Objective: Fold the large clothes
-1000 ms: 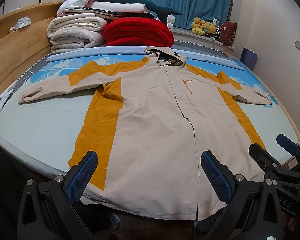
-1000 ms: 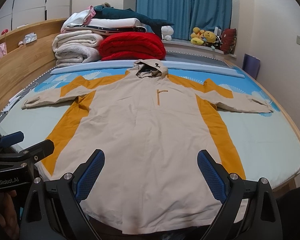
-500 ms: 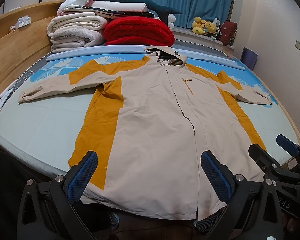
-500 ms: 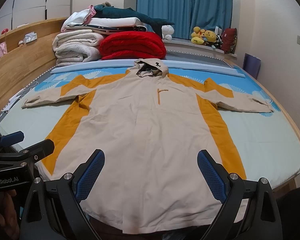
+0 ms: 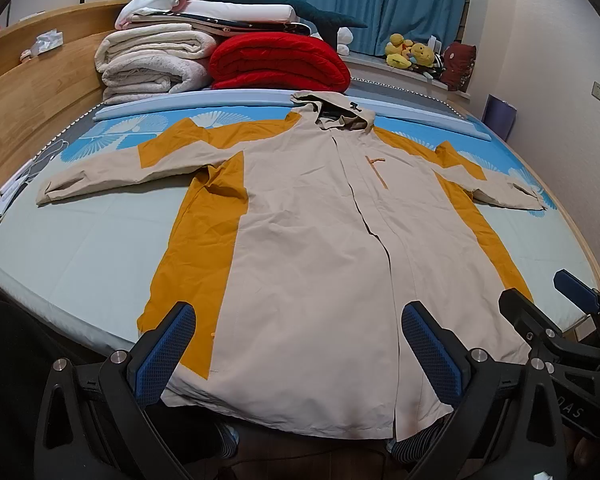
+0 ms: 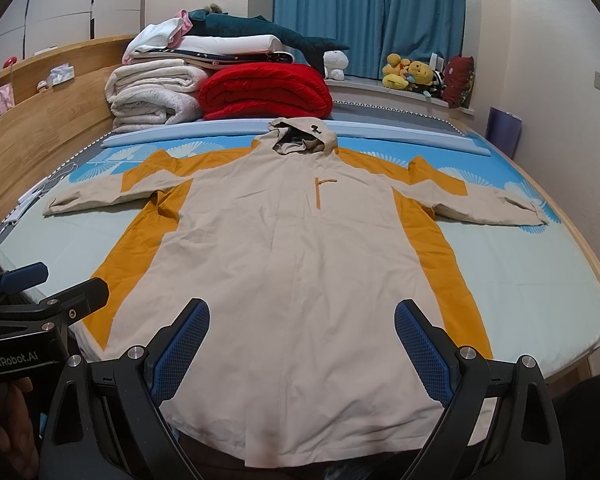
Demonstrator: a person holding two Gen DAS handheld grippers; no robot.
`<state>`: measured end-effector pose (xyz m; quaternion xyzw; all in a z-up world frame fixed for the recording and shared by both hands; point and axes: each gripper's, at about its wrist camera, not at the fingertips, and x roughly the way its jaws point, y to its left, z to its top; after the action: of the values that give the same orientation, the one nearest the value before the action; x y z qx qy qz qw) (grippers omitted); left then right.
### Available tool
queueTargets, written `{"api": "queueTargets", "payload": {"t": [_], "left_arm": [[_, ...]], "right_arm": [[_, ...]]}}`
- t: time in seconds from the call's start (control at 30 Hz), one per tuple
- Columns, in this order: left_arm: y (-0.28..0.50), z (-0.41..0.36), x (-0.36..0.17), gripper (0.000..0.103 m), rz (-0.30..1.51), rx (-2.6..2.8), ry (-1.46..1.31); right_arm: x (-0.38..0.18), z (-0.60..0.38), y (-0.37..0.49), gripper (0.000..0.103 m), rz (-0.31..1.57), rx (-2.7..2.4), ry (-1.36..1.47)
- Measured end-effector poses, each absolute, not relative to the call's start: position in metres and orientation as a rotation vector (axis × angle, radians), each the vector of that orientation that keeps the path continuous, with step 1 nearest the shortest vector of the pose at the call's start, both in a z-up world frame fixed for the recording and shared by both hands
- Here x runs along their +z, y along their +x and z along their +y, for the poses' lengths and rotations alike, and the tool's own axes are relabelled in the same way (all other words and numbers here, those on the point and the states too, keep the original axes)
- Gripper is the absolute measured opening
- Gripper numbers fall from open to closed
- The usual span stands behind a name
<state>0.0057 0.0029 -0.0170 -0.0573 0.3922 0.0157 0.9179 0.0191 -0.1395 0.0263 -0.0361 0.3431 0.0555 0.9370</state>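
Observation:
A large beige hooded jacket [image 5: 312, 248] [image 6: 300, 264] with mustard-orange side panels lies flat, front up, on the bed, both sleeves spread out sideways and the hem hanging over the near edge. My left gripper [image 5: 300, 356] hovers open above the hem, nothing between its blue pads. My right gripper [image 6: 302, 350] is also open over the hem, a little to the right of the left one. The right gripper's body [image 5: 572, 320] shows at the right edge of the left wrist view; the left gripper's body [image 6: 32, 300] shows at the left of the right wrist view.
Folded white blankets [image 5: 156, 60] and a red quilt [image 5: 280, 60] are stacked at the bed's far end. A wooden headboard [image 5: 32, 92] runs along the left side. Plush toys [image 6: 412, 72] sit on the windowsill by blue curtains. Pale sheet [image 6: 532, 280] lies bare beside the jacket.

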Motion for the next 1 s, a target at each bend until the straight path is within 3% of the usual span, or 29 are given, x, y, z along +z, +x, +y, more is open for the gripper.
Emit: {"api": "queueTargets", "payload": {"t": [0.8,0.87,0.97,1.0], "left_arm": [[0.004,0.01,-0.018,0.102,0.797,0.055,-0.129],[0.006,0.013,-0.009,0.097,0.768,0.081,-0.123],[0.013,0.02,0.008,0.079,0.713,0.12,-0.078],[0.018,0.023,0.013,0.068,0.702,0.127,-0.071]], "right_arm": [[0.027,-0.139,0.017,0.093,0.671,0.09,-0.079],[0.03,-0.146,0.019,0.092,0.656,0.085,-0.078],[0.045,-0.159,0.024,0.086,0.631,0.08,-0.064],[0.049,-0.161,0.026,0.084,0.626,0.078,-0.062]]}}
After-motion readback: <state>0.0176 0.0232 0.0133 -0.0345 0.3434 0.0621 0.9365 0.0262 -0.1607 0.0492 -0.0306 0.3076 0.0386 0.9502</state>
